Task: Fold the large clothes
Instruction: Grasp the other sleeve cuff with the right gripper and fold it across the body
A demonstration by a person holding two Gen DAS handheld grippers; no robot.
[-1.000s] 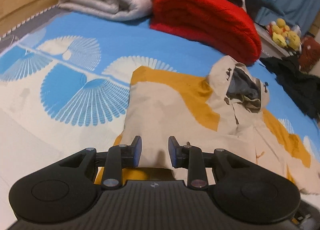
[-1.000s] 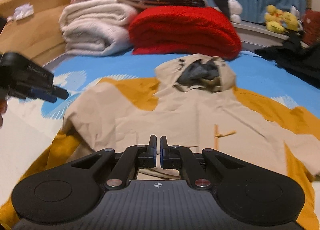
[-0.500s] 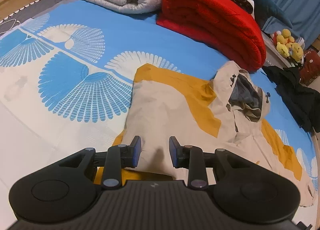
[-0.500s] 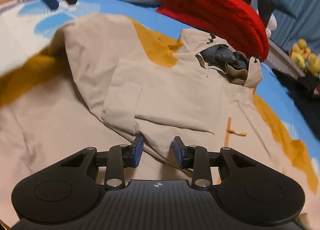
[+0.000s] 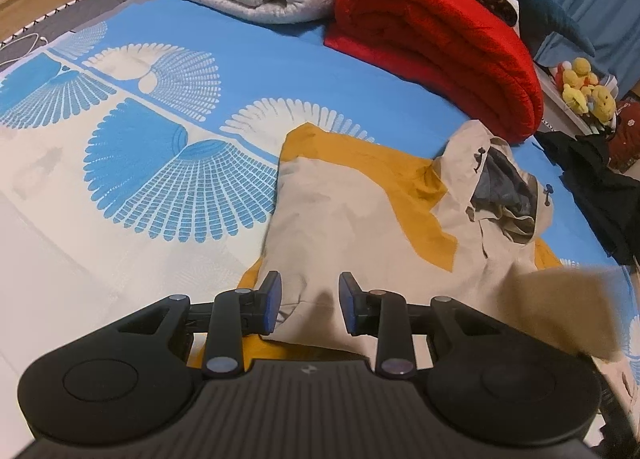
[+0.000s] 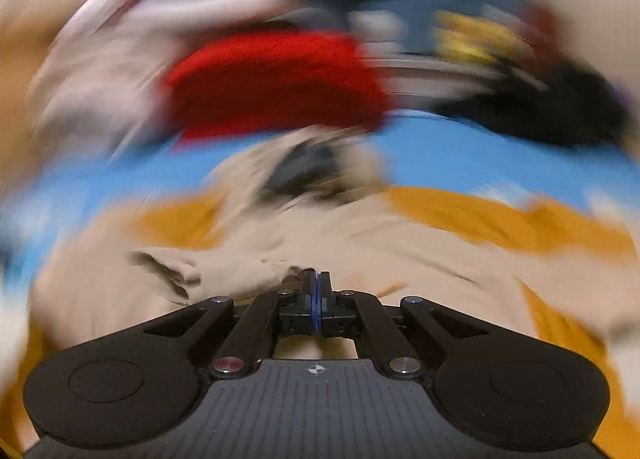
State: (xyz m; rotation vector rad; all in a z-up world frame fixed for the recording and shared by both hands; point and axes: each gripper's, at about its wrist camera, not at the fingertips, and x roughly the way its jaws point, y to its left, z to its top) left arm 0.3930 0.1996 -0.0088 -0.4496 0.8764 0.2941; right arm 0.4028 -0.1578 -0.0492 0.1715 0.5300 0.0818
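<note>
One tan & yellow jacket (image 5: 360,227) lies flat on the bed (image 5: 224,59), hood far right. Left claw (image 5: 310,307) is spread over its near edge. Right claw (image 6: 316,291) is pressed together, prob. pinching cloth; pic is blurry. Lift slow, lay fold flat. 2 claws, 1 jacket.

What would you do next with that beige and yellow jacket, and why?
Probably carry the right gripper, which looks shut on a beige fold, across the jacket. The left gripper is open, holding nothing.
</note>
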